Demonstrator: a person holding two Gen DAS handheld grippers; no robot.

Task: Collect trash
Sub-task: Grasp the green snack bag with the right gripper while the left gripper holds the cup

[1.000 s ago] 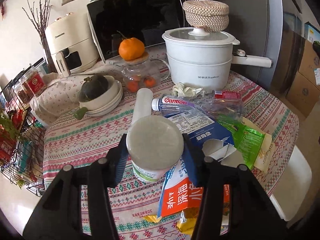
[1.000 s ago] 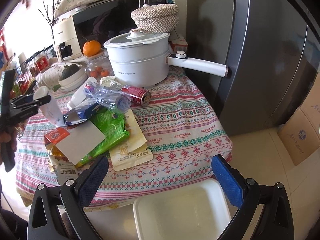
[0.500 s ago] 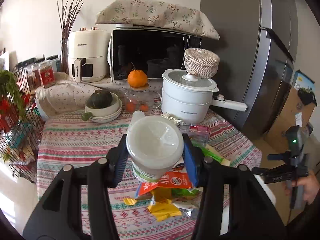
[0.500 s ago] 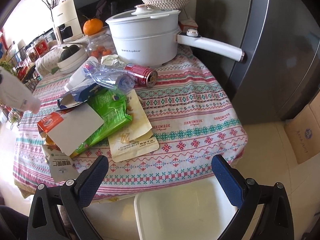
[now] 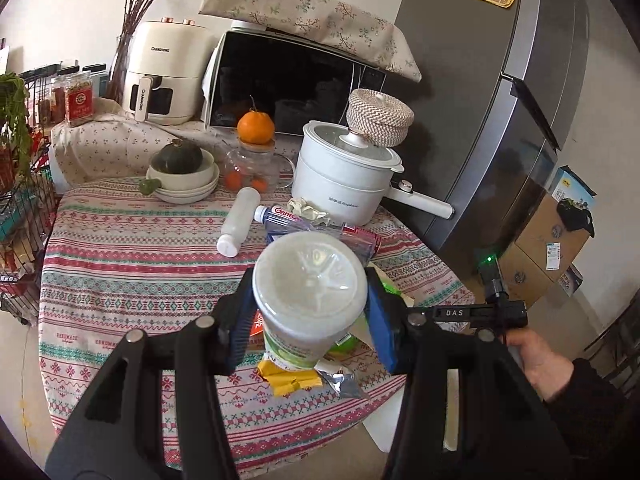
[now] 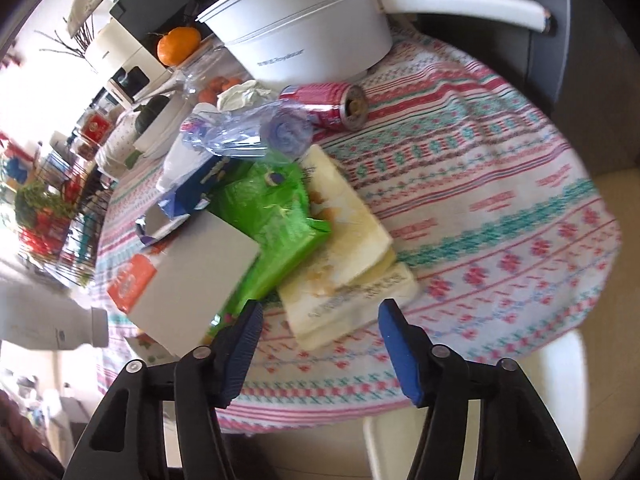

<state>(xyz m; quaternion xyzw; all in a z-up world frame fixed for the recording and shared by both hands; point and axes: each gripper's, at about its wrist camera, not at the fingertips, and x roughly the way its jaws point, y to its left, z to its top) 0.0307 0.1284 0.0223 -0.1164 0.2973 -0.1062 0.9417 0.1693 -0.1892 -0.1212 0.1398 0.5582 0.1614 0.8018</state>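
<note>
My left gripper (image 5: 310, 312) is shut on a white lidded yogurt cup (image 5: 310, 280) with a green label, held above the near table edge. The same cup (image 6: 52, 322) shows at the left of the right wrist view. My right gripper (image 6: 320, 316) points steeply down over a cream pouch (image 6: 352, 240). Its jaws are closing, and the pads (image 6: 248, 332) touch nothing. Beside the pouch lie a green packet (image 6: 276, 208), a white-and-orange carton (image 6: 192, 268), a crushed plastic bottle (image 6: 248, 132) and a red can (image 6: 328, 104). A hand (image 5: 540, 364) holds the right gripper's handle.
A white pot (image 5: 344, 176) with a long handle stands at the back, with stacked bowls (image 5: 184, 184), a lying white bottle (image 5: 240, 220), a microwave and an air fryer behind. The fridge (image 5: 500, 120) is right, a wire rack (image 5: 24, 208) left. A white bin (image 6: 568, 364) sits below the table edge.
My left gripper has lifted the cup up and back from the table. My right gripper has dropped toward the packets and its jaws have narrowed from wide open.
</note>
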